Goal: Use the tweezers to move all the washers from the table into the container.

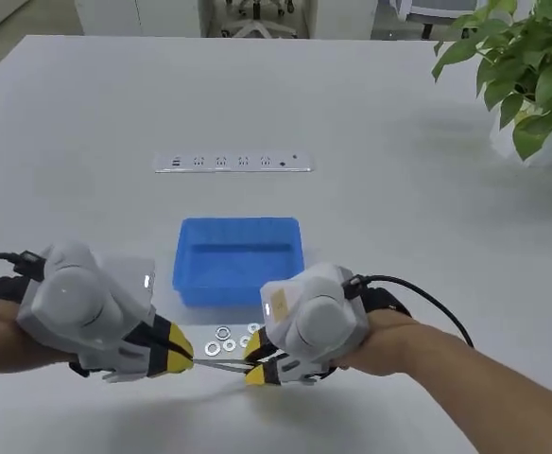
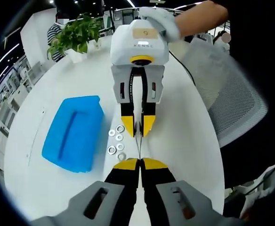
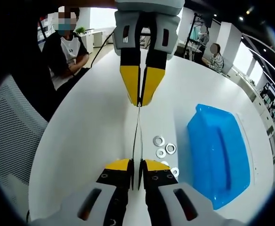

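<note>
Container: one blue container [image 1: 221, 291] sits on the table [image 1: 399, 218].
Washers: you have six washers [image 2: 111, 150], all loose on the table, clustered just beside the container's near wall.
Tweezers: one pair of tweezers [image 2: 138, 146], beyond the washers from the container, stretched between your two grippers.
Left gripper [image 2: 140, 162]: your jaws are pinched on one tweezers end.
Right gripper [image 3: 136, 164]: your jaws are clamped on the other end.

Office, white meeting table [image 1: 399, 208], socket strip [image 1: 232, 163], mesh chair [image 2: 231, 103], potted plant [image 1: 526, 66], seated people [image 3: 71, 52]

Big white table [image 1: 427, 218] w/ inset power strip [image 1: 232, 163], potted plant [image 1: 526, 66] far corner, grey mesh chair [image 2: 236, 103] alongside
</note>
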The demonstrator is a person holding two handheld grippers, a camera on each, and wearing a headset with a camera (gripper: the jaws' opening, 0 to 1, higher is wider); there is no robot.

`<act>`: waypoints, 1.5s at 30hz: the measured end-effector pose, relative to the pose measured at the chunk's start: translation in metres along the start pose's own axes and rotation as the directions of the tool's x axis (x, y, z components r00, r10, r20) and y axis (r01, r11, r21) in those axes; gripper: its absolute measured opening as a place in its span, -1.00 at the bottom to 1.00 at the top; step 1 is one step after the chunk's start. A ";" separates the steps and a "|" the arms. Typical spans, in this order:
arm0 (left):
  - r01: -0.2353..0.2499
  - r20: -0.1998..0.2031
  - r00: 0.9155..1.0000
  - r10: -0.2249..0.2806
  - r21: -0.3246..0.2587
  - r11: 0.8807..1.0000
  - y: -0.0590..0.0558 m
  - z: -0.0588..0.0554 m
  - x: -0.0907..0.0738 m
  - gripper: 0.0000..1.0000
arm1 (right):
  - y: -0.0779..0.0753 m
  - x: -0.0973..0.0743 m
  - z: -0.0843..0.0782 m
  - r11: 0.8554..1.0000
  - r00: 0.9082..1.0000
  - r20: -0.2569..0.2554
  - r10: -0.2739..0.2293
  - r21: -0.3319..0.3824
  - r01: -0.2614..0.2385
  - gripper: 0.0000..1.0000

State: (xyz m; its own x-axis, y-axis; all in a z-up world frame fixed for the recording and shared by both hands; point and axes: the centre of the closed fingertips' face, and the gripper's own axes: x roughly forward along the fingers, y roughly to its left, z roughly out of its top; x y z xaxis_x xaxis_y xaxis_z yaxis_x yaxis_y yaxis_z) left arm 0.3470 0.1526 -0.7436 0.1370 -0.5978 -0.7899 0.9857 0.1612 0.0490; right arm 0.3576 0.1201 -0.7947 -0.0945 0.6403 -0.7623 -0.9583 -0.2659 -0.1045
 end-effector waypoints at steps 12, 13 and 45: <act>-0.012 0.037 0.999 0.011 0.042 0.999 0.002 0.026 -0.021 -0.89 | -0.005 -0.009 0.015 0.999 0.999 0.030 -0.032 0.011 0.032 -0.77; -0.014 0.041 0.999 0.012 0.045 0.999 0.002 0.028 -0.022 -0.89 | -0.006 -0.009 0.016 0.999 0.999 0.034 -0.039 0.015 0.039 -0.77; 0.034 0.103 0.994 -0.047 0.127 0.991 -0.002 0.071 -0.011 -0.88 | 0.004 -0.011 0.017 0.996 0.995 0.084 -0.046 0.075 0.040 -0.77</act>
State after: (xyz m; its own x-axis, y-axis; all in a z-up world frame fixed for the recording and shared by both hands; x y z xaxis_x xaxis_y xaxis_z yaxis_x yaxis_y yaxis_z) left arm 0.3506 0.1035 -0.6913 0.1000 -0.6822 -0.7243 0.9942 0.0401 0.0994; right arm 0.3500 0.1237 -0.7759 -0.0722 0.7101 -0.7003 -0.9788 -0.1854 -0.0870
